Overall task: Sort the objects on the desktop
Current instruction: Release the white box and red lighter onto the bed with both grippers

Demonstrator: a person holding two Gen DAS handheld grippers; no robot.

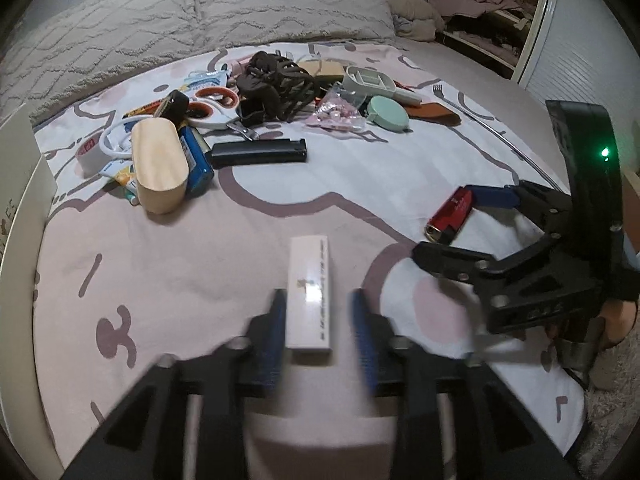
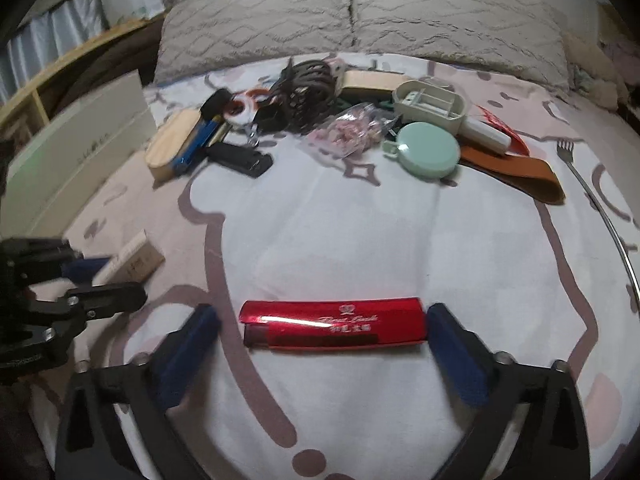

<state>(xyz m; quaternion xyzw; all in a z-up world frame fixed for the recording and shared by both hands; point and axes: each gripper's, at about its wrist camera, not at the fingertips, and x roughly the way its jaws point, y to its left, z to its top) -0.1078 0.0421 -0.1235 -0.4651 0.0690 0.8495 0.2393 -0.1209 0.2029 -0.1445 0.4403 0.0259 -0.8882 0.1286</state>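
The left gripper (image 1: 318,320) has its blue fingers apart, one on each side of a long white box (image 1: 310,294) that lies flat on the bed (image 1: 180,260). The fingers sit close to the box, and I cannot tell if they touch it. The box has a line of tiny dark print down one side, too small to read.

The right gripper (image 2: 320,344) is wide apart around a shiny red lighter (image 2: 334,326). The lighter lies sideways on the white part of the bed cover, with a gap at each end. It has a little gold crest and curly gold writing, too blurry to read.

Farther back is a pile: scissors (image 1: 212,110), a wooden case (image 1: 158,162), a round green box (image 2: 428,150) and a bag of pink bits (image 2: 348,132).
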